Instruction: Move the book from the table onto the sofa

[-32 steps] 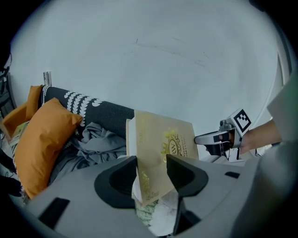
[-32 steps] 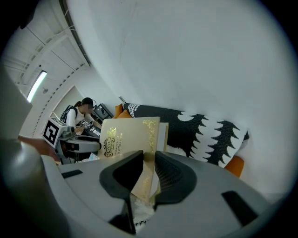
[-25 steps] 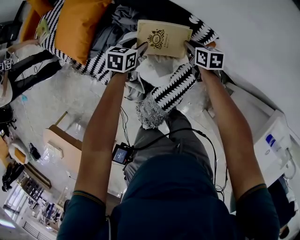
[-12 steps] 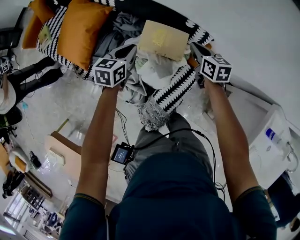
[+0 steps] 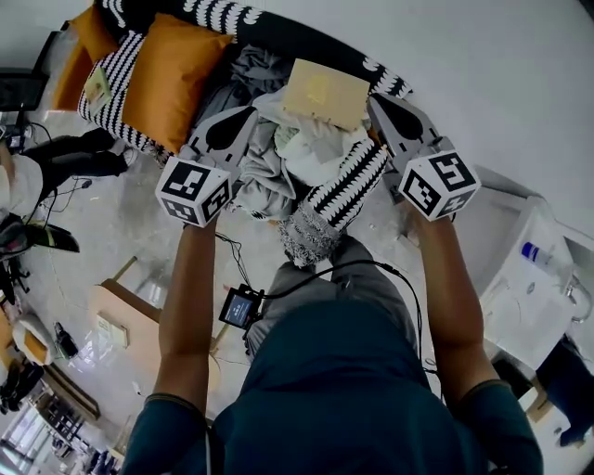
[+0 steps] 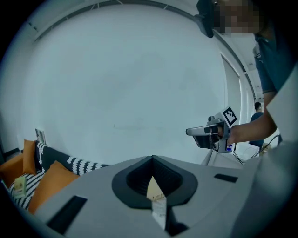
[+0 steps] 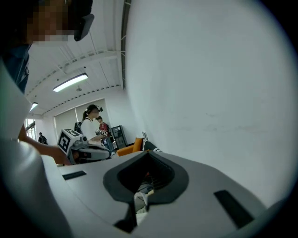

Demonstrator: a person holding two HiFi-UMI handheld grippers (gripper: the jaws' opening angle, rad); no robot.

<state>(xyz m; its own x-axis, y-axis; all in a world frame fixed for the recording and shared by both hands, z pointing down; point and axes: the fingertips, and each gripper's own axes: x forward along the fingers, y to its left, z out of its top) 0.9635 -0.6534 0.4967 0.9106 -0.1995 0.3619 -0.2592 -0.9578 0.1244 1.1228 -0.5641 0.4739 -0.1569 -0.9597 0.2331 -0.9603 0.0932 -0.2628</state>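
Note:
The tan book [image 5: 325, 93] lies flat on a heap of clothes [image 5: 302, 144] on the black-and-white striped sofa [image 5: 269, 28]. My left gripper [image 5: 249, 113] hovers to the book's lower left, apart from it. My right gripper [image 5: 374, 100] hangs just off the book's right edge. Both have just been closing and stand shut with nothing between the jaws. In the left gripper view my left gripper [image 6: 152, 160] faces a white wall, and the right gripper [image 6: 209, 135] shows to its right. The right gripper view looks past my right gripper [image 7: 148, 155] to the left gripper [image 7: 81, 148].
An orange cushion [image 5: 172, 74] leans on the sofa's left part. A striped cloth [image 5: 339, 190] trails off the heap toward me. A white unit [image 5: 529, 278] stands at the right, a low wooden table [image 5: 130, 306] on the floor at the left. People [image 7: 91, 121] stand far off.
Both grippers came off the book's two side edges and drew back toward me, rising, their jaws closing. The book stays on the clothes heap.

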